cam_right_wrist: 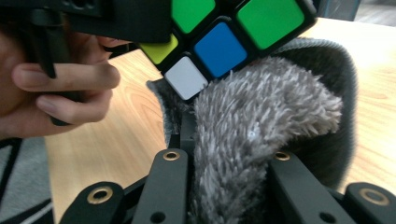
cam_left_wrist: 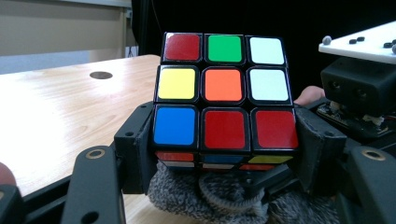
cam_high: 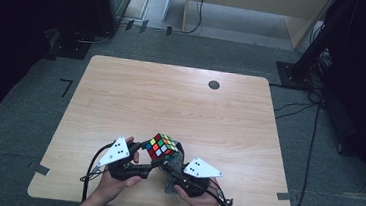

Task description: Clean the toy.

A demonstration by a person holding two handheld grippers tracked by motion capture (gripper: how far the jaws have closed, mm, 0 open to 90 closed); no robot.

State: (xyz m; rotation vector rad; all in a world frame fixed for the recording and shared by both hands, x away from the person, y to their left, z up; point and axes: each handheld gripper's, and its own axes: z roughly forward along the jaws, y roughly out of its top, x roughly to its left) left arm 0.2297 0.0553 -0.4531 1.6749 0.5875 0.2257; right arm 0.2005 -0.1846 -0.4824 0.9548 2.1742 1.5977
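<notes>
Puzzle cube [cam_left_wrist: 225, 88] is clamped by its bottom layer in the left claw [cam_left_wrist: 224, 140], lifted just above the desk [cam_high: 171, 102] near the person's edge. Right claw [cam_right_wrist: 229, 163] is closed on a grey fuzzy cloth [cam_right_wrist: 261, 116], which sits directly under the cube and touches its lower faces. Left hand [cam_right_wrist: 51, 88] is just left of the cube in the right gripper view.

Judgement: wiping of the cube is under way; underside is being rubbed, upper faces are not covered by cloth, so likely left to do.

Containers: none on the desk. Cable port [cam_high: 213, 84] lies well beyond the cube.
</notes>
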